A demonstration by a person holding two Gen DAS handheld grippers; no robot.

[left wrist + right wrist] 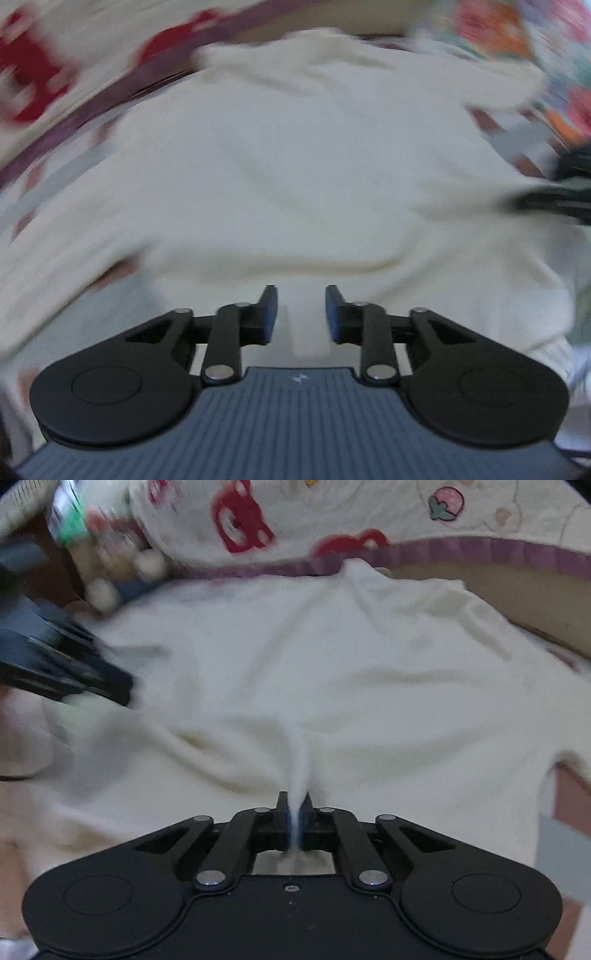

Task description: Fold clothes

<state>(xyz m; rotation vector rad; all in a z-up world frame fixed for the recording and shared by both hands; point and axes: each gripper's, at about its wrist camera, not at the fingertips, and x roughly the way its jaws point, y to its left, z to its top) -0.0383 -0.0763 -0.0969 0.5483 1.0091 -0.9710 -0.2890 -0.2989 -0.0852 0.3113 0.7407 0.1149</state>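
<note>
Pinching a ridge of the cream sweater (332, 672), the right claw (294, 814) is clamped; the left claw (301, 308) gapes empty.

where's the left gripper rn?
In the right wrist view the left gripper comes in from the left edge, over the left part of the cream garment, below the printed blanket; its own view shows it open.

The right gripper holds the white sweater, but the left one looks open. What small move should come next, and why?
Probably close the left gripper on the sweater edge in front of it. Its jaws stand apart with cloth between and below them, while the right gripper is already shut on a pinched ridge of the fabric. A fold likely needs both held, though motion blur hides how near the edge lies.
</note>
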